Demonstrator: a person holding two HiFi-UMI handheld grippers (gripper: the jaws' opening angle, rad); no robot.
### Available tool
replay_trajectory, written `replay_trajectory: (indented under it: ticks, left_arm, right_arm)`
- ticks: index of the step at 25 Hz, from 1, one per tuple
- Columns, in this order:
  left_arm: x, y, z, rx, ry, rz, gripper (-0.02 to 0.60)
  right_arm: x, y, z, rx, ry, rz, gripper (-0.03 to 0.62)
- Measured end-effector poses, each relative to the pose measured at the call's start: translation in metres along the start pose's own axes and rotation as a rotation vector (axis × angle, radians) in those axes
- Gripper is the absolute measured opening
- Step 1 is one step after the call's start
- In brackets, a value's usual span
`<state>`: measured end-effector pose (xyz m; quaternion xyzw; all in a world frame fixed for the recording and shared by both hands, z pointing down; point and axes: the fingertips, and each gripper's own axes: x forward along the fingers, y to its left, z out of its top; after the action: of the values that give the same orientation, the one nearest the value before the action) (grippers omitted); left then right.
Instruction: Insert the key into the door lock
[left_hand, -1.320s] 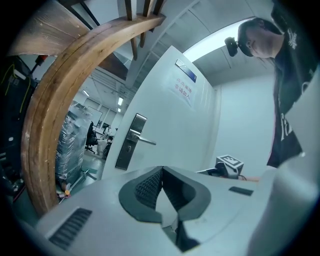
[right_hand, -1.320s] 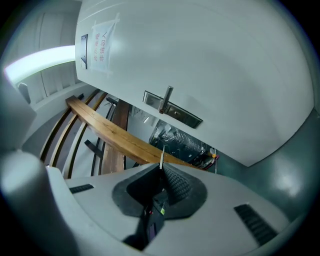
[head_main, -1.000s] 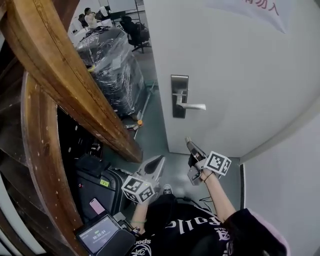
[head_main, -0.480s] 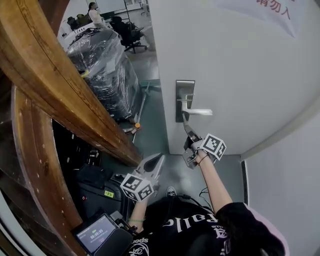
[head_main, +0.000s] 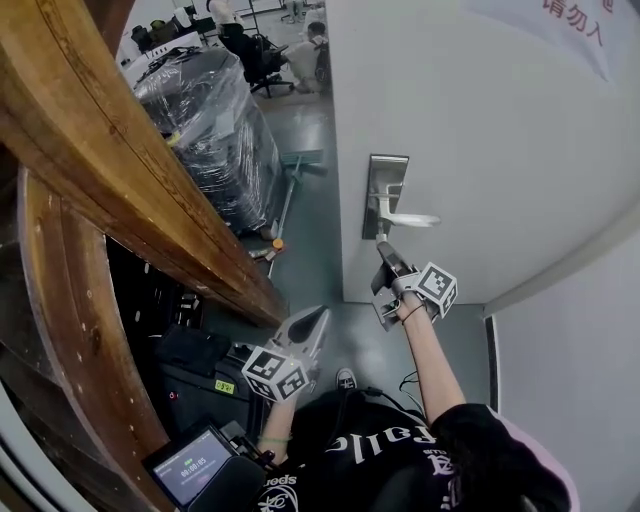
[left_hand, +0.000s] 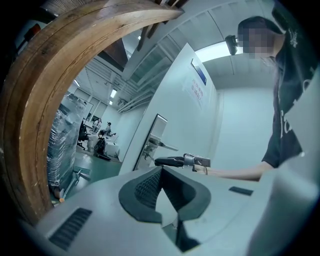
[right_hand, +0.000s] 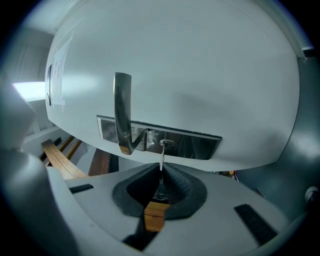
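A white door (head_main: 500, 130) carries a steel lock plate (head_main: 385, 195) with a lever handle (head_main: 408, 218). My right gripper (head_main: 384, 252) is shut on a thin silver key (right_hand: 161, 161) with a wooden tag (right_hand: 154, 215). In the right gripper view the key's tip touches the keyhole cylinder (right_hand: 166, 145) on the lock plate (right_hand: 190, 144), beside the handle (right_hand: 123, 112); how deep it sits I cannot tell. My left gripper (head_main: 314, 325) hangs low and away from the door, its jaws (left_hand: 161, 187) pressed together with nothing between them.
A curved wooden beam (head_main: 130, 150) runs along the left. A plastic-wrapped pallet (head_main: 215, 130) stands in the room beyond the door edge. Dark cases (head_main: 195, 365) and a small screen (head_main: 192, 466) sit on the floor at lower left. People sit at desks (head_main: 240, 25) in the far room.
My right gripper has risen from near the floor up to the lock plate, bringing the key to the keyhole. The left gripper has stayed where it was.
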<state>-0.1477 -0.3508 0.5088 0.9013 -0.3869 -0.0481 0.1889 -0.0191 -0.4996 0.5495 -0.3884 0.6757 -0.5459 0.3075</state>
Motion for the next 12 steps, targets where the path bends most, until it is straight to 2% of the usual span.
replay_trajectory:
  ticks: [5, 12]
  left_arm:
    - [-0.009, 0.011, 0.004, -0.004, -0.015, 0.023, 0.005]
    - [-0.016, 0.025, 0.008, -0.016, -0.038, 0.060, 0.005]
  right_arm:
    - [0.005, -0.004, 0.009, 0.062, -0.038, -0.001, 0.035]
    - [0.032, -0.009, 0.021, 0.026, -0.012, -0.007, 0.035]
